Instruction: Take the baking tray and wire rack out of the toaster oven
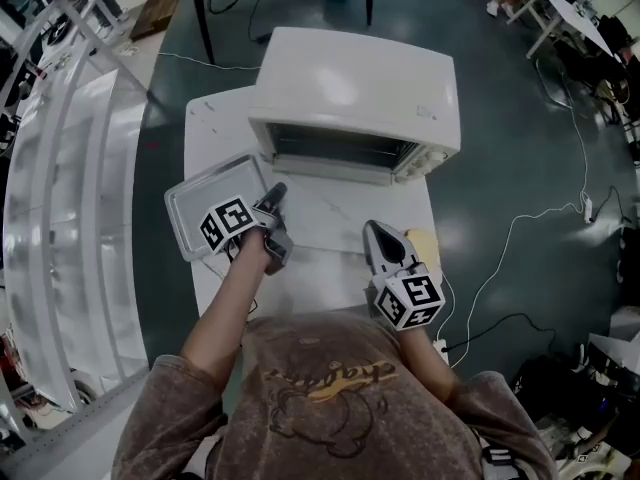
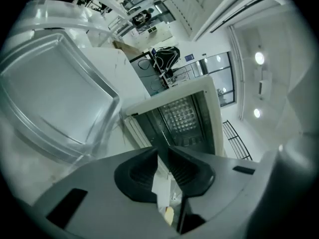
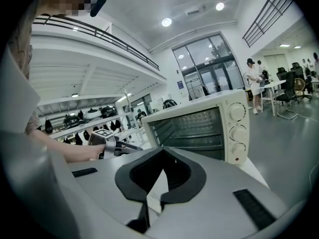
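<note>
The white toaster oven [image 1: 355, 88] stands at the back of the white table [image 1: 215, 118] with its door [image 1: 335, 218] folded down flat. The silver baking tray [image 1: 205, 208] lies on the table left of the door, and fills the upper left of the left gripper view [image 2: 55, 98]. My left gripper [image 1: 277, 193] hovers by the tray's right edge, jaws a narrow gap apart with nothing between them [image 2: 163, 151]. My right gripper [image 1: 378, 230] is before the door, tips together and empty [image 3: 160, 151]. Wire rack bars [image 3: 199, 144] show inside the oven [image 3: 199, 126].
A yellowish flat object [image 1: 425, 243] lies at the table's right edge. Metal shelving [image 1: 60, 188] runs along the left. White cables [image 1: 520, 228] trail over the dark floor on the right. A person [image 3: 253, 78] stands far behind the oven.
</note>
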Demonstrator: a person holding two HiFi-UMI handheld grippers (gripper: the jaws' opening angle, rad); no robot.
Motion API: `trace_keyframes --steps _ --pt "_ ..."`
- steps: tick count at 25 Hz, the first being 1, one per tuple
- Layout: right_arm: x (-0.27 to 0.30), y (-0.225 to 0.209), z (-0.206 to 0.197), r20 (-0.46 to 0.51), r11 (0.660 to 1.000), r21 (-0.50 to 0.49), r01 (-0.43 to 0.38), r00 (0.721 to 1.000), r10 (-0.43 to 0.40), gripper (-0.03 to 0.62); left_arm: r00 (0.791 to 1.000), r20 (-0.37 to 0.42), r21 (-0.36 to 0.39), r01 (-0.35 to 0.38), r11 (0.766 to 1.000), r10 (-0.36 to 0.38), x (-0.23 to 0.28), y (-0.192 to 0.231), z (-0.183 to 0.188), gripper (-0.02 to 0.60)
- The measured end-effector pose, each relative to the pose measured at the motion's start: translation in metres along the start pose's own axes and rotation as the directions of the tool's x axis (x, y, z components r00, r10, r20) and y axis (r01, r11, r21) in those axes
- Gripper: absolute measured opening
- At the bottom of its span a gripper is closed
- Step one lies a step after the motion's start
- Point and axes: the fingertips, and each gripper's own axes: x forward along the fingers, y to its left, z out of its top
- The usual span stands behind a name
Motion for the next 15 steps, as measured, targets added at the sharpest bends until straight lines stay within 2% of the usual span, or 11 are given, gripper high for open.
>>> trace_keyframes --steps 2,5,8,15 --pt "-0.012 -0.011 -0.001 0.005 0.999 0.009 0.041 0.999 -0.041 -0.006 0.999 -0.006 -0.019 0.036 0.999 -0.036 0.022 -0.009 -0.007 0.043" --pt "-0.030 -0.027 -0.002 0.016 0.995 0.021 0.101 0.995 -0.102 -0.006 0.995 -0.006 -0.036 0.095 0.995 -0.095 0.054 -0.024 -0.014 0.043" --pt "-0.048 -0.039 -0.001 0.025 0.987 0.033 0.157 0.987 -0.158 -0.006 0.990 0.004 -0.058 0.139 0.989 -0.139 0.080 -0.036 -0.017 0.092" --pt "-0.083 -0.063 -0.008 0.021 0.961 0.057 0.271 0.962 -0.273 -0.006 0.990 0.047 -0.079 0.139 0.987 -0.135 0.134 -0.032 -0.014 0.103"
